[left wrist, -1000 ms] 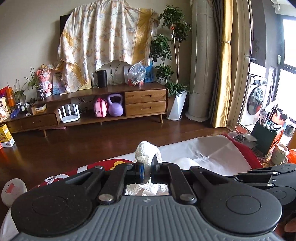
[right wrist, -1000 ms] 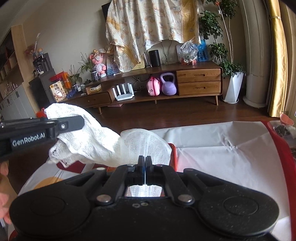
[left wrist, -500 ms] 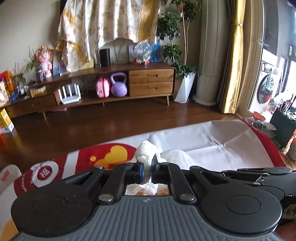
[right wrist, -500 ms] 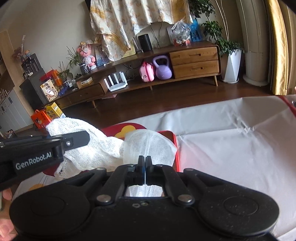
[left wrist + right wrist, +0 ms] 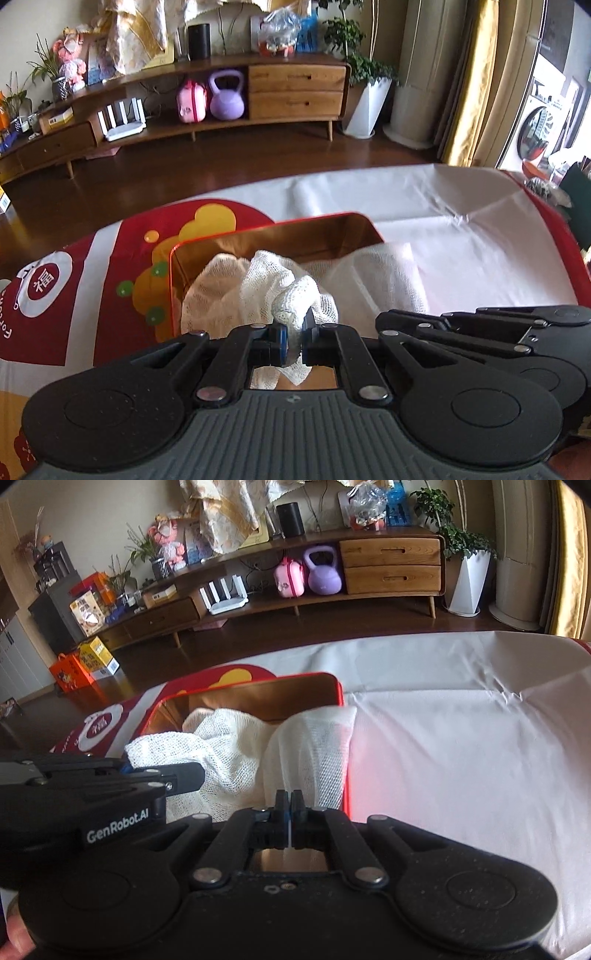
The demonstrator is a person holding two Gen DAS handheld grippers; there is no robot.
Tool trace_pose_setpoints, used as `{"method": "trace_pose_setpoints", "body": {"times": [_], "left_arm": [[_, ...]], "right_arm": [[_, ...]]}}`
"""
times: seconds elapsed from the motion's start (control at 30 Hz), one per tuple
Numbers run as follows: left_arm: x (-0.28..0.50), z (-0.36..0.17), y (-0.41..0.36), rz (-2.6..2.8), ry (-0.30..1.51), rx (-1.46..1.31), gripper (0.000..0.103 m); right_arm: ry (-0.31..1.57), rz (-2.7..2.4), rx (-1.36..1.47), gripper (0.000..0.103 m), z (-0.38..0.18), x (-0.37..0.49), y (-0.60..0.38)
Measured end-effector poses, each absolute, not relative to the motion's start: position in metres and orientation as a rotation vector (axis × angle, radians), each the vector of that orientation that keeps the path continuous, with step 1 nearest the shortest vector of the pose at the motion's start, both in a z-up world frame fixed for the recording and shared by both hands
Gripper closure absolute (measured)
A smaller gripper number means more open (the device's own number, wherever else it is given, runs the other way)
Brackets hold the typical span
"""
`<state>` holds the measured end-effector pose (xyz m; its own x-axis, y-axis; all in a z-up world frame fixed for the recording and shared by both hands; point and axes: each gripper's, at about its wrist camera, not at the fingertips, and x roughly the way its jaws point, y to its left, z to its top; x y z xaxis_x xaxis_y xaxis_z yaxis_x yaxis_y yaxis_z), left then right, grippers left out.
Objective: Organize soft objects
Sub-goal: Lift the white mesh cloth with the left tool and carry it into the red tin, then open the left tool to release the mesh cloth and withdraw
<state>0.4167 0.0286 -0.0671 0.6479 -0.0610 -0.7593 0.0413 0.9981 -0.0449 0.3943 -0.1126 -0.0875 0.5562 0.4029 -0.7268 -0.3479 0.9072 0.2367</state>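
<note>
While both claws pinch the white open-weave gauze cloth (image 5: 258,291), left claw (image 5: 293,334) on a bunched fold, right claw (image 5: 289,805) on its thin edge, it sags into the red rectangular tin (image 5: 258,236). At 1 o'clock, cloth overhangs the rim; letting go could leave it outside.

We found the tin (image 5: 207,254) mostly filled by the gauze (image 5: 258,291) bunched inside, with bare gold wall left only along its far side. Its red rim stood up around the gauze, which draped over the right edge onto the white cover (image 5: 461,746). The left gripper (image 5: 184,773) crowded the tin's near left corner, and the right gripper (image 5: 289,801) sat just beside it at the near right, so little room lay between them. To the right, the white cover lay wide and bare.
</note>
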Motion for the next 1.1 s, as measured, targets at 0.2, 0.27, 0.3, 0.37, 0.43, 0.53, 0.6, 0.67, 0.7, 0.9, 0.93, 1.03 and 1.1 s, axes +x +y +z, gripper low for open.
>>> {"method": "trace_pose_setpoints", "body": {"times": [0.2, 0.27, 0.3, 0.37, 0.43, 0.53, 0.6, 0.67, 0.7, 0.9, 0.93, 1.03, 1.1], "left_arm": [[0.423, -0.084, 0.029, -0.060, 0.923, -0.026, 0.096], [0.424, -0.088, 0.029, -0.062, 0.939, -0.030, 0.096], [0.424, -0.091, 0.028, -0.063, 0.949, -0.028, 0.096], [0.425, -0.096, 0.025, -0.064, 0.963, -0.014, 0.096], [0.426, -0.100, 0.026, -0.057, 0.979, -0.027, 0.096], [0.426, -0.104, 0.029, -0.056, 0.989, -0.049, 0.096], [0.426, -0.106, 0.029, -0.053, 1.005, -0.047, 0.096], [0.427, -0.108, 0.031, -0.048, 1.022, -0.066, 0.096], [0.427, -0.108, 0.032, -0.050, 1.022, -0.077, 0.096], [0.421, -0.100, 0.032, -0.030, 0.985, -0.091, 0.092], [0.419, -0.097, 0.032, -0.026, 0.975, -0.087, 0.090], [0.415, -0.090, 0.030, -0.029, 0.950, -0.082, 0.069], [0.411, -0.084, 0.030, -0.026, 0.930, -0.082, 0.040]], "right_arm": [[0.873, 0.469, -0.048, 0.097, -0.090, 0.382, -0.105], [0.874, 0.477, -0.066, 0.096, -0.089, 0.380, -0.104], [0.875, 0.476, -0.077, 0.095, -0.090, 0.380, -0.104], [0.874, 0.479, -0.091, 0.094, -0.090, 0.380, -0.105], [0.874, 0.487, -0.085, 0.092, -0.090, 0.380, -0.106], [0.872, 0.494, -0.090, 0.089, -0.090, 0.379, -0.107], [0.868, 0.490, -0.093, 0.087, -0.088, 0.378, -0.106], [0.867, 0.491, -0.080, 0.084, -0.088, 0.378, -0.108], [0.868, 0.493, -0.074, 0.082, -0.088, 0.377, -0.109], [0.855, 0.500, -0.079, 0.073, -0.083, 0.371, -0.110], [0.849, 0.496, -0.084, 0.071, -0.081, 0.370, -0.109], [0.843, 0.487, -0.090, 0.065, -0.076, 0.366, -0.110], [0.834, 0.486, -0.091, 0.060, -0.072, 0.363, -0.112]]}}
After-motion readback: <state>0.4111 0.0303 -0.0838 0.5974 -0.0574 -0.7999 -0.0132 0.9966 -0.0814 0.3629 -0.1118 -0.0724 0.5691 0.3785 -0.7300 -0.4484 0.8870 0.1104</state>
